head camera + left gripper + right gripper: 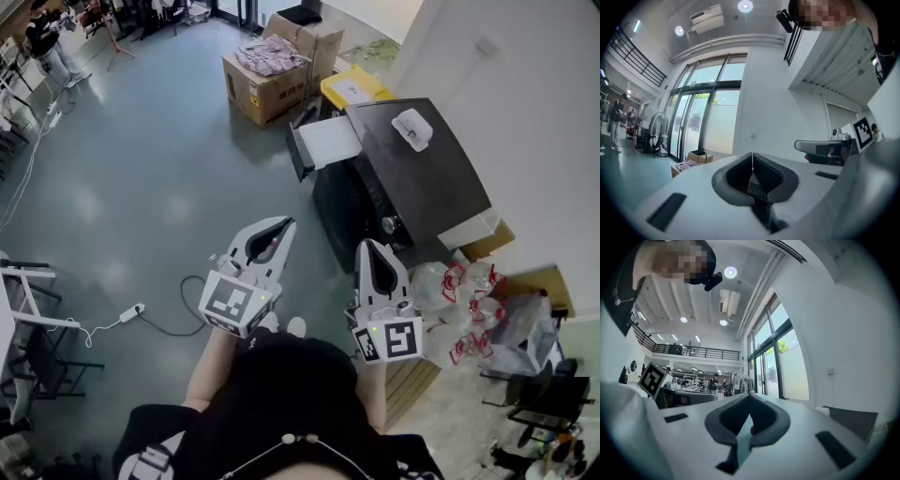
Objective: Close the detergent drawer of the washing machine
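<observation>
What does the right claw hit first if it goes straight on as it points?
Likely the open detergent drawer jutting from the washing machine: the right claw points along the machine's front toward it. Height is unclear; it might pass over.

Glossy grey floor (141, 169), tall windows (701, 117)

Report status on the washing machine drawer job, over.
Left gripper and right gripper both shut, empty, held level short of the black washing machine. White detergent drawer pulled out of it, untouched. Nothing seen between grippers and drawer.
</observation>
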{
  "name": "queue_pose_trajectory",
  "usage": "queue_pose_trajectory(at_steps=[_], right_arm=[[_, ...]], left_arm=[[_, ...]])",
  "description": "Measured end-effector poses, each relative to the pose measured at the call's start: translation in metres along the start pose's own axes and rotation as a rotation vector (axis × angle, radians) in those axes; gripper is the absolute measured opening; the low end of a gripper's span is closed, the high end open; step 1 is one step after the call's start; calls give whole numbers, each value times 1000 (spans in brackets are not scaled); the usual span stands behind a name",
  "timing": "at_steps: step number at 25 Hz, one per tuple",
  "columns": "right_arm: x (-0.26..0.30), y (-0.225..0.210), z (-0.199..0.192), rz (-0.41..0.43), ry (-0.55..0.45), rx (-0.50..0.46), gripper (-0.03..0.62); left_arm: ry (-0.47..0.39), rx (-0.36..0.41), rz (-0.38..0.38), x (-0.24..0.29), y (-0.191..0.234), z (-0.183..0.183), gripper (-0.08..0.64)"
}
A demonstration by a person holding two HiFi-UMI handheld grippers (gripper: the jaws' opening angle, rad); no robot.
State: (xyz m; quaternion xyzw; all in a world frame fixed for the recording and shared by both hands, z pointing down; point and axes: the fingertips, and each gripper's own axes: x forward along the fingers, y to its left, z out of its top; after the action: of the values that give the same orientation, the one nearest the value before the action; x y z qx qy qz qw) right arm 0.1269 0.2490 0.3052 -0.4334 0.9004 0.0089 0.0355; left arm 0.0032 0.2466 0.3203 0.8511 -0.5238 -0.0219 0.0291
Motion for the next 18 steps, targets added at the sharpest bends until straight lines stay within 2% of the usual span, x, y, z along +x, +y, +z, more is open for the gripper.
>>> queue_pose_trajectory(at_steps=[14, 18], right_arm=[[-1, 6, 2, 3, -5, -2, 3], [1, 8, 2, 20, -8, 42, 3]], left_arm=[[8, -15, -30, -1, -4, 0, 6], [10, -32, -49, -2, -3, 1, 6]])
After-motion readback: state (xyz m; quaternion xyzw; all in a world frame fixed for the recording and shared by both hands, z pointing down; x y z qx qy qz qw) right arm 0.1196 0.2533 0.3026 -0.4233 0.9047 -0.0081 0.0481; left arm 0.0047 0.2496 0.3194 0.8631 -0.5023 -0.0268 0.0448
